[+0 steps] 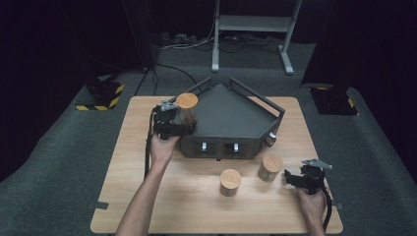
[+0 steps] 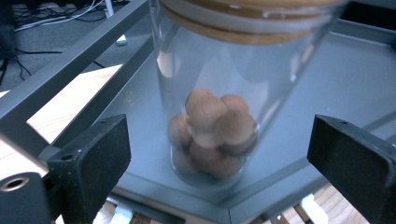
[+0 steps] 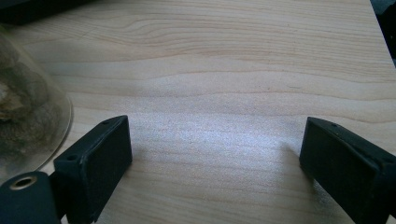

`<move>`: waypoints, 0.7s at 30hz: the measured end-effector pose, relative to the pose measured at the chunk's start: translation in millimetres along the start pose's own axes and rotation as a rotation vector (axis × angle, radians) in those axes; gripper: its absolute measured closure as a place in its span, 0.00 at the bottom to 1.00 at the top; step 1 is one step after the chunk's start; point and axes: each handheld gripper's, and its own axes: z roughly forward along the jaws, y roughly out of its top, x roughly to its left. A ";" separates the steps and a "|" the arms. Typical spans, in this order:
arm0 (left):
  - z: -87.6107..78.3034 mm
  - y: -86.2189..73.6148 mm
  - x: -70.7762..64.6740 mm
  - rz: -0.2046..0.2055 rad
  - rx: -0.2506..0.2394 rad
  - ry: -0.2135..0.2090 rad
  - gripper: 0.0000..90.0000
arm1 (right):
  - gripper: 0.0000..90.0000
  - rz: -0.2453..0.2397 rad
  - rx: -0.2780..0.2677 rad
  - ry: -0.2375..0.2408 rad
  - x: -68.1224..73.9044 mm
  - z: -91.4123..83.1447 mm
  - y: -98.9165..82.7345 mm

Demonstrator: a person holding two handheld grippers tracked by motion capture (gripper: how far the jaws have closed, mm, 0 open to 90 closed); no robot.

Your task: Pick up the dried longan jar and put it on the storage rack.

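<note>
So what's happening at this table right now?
A person is working with a tool in each hand. The left tool sits with open jaws either side of a glass jar of brown nuts, which stands on the grey tray near its left rail; the pads are clear of the glass. Two more wooden-lidded jars wait on the table. The right tool rests open near the right-hand jar.

A recording lab: black curtains (image 1: 59, 39), grey carpet (image 1: 49, 157), hazard-taped stand bases (image 1: 101, 96).
</note>
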 end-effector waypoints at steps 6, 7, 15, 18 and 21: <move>-7.1 -2.3 1.5 0.000 -0.003 0.001 0.07 | 0.10 0.000 0.000 0.000 0.0 0.0 0.0; -8.2 -3.5 1.6 0.002 -0.003 0.001 0.07 | 0.10 0.000 0.000 0.000 0.0 0.0 0.0; -16.1 -8.7 6.6 -0.002 -0.009 0.013 0.07 | 0.10 0.000 0.000 0.000 0.0 0.0 0.0; -19.2 -11.4 7.3 0.002 -0.013 0.010 0.07 | 0.10 0.000 0.000 0.000 0.0 0.0 0.0; -21.5 -14.3 6.4 0.001 -0.014 0.006 0.07 | 0.10 0.000 0.000 0.000 0.0 0.0 0.0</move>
